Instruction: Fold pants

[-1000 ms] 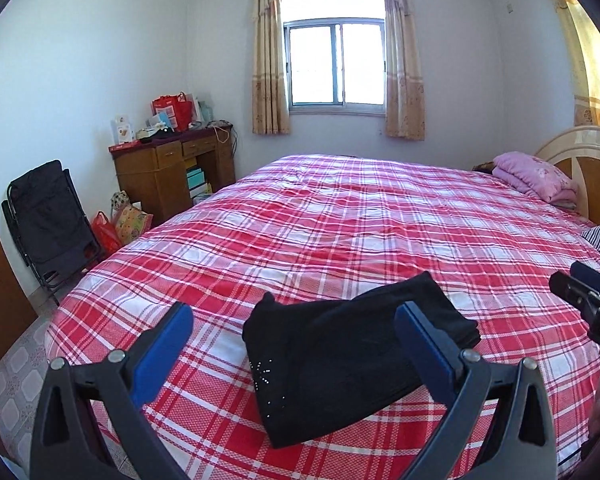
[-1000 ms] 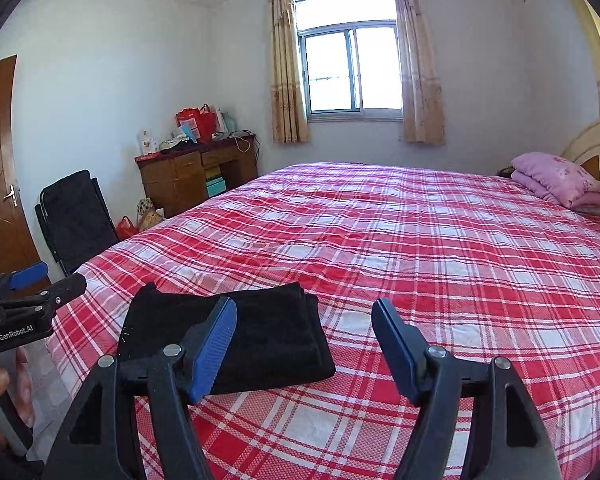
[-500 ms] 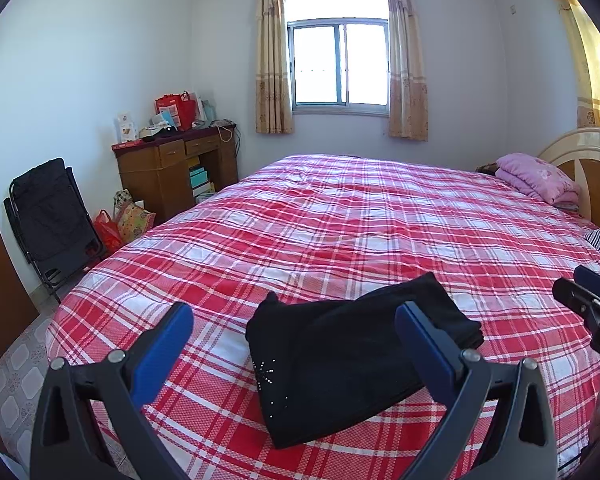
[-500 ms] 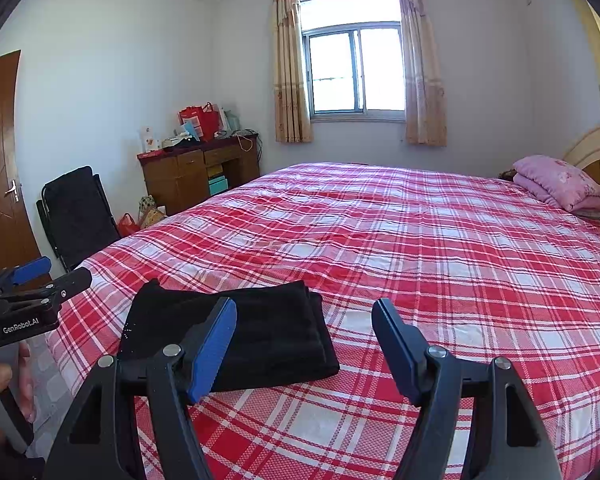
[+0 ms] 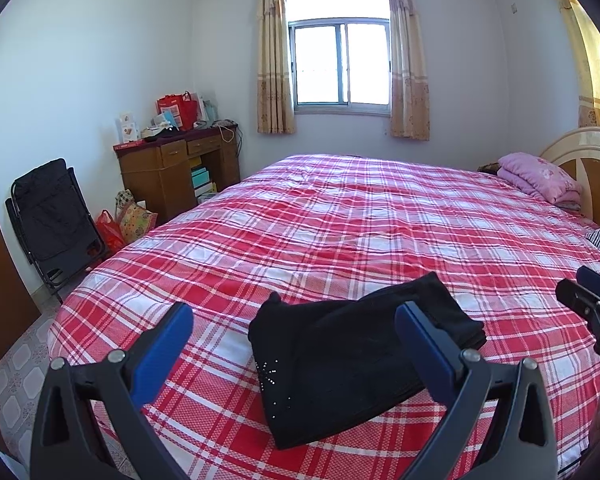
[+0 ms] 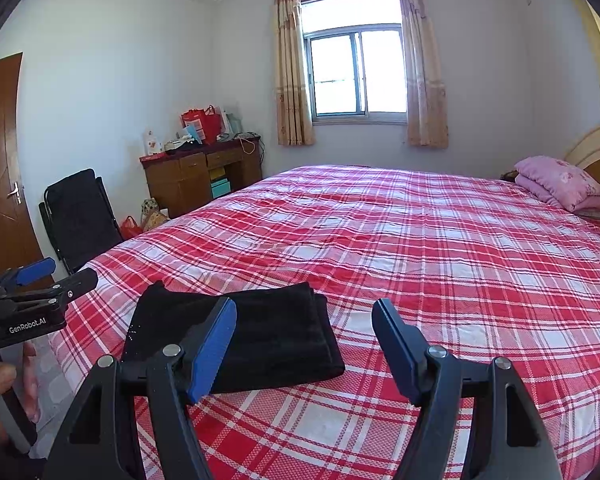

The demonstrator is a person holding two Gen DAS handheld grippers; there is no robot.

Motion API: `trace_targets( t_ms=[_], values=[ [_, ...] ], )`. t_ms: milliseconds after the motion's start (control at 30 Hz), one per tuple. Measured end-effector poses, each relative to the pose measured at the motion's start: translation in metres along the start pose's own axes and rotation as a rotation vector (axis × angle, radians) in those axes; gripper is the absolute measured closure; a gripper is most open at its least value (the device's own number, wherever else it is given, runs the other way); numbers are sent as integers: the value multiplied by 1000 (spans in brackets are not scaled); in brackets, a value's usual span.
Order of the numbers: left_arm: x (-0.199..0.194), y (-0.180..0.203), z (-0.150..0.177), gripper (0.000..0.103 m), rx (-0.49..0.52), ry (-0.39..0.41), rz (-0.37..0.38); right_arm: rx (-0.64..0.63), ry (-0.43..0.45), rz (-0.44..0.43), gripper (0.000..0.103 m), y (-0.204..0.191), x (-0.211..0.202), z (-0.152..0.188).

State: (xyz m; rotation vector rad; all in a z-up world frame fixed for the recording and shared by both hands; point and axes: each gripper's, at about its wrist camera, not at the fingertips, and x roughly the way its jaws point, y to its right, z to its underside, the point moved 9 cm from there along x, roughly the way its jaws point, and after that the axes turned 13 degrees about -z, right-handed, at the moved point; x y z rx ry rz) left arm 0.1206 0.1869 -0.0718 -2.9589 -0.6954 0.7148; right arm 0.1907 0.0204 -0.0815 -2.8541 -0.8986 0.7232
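Black pants [image 5: 352, 356] lie folded flat near the bed's [image 5: 380, 220] front edge; soft, limp, light, best pinched at a corner; left tool [image 5: 294, 344] and right tool [image 6: 304, 344] gape wide, empty

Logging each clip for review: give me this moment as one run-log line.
pants: folded, flat on bed | left tongs: open, empty | right tongs: open, empty | contact: none
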Motion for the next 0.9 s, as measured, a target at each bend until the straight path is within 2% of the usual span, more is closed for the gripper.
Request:
trace_targets(
  t_ms=[167,400,600,733,900],
  values=[
    [-3,-1,-3,0,-3,8,1,-4,11,2,31,-1,-2,-2],
    [-7,-4,-8,0,5,39,-36,-10,8,5,31,-3,0,-1],
    [0,-5,-3,0,8,9,-56,-20,3,6,31,-6,1,0],
    [5,-3,3,0,14,-11,-38,-26,-5,4,31,-8,3,2],
    [8,2,7,0,36,-6,-38,-32,-8,1,31,-11,4,3]
  ],
)
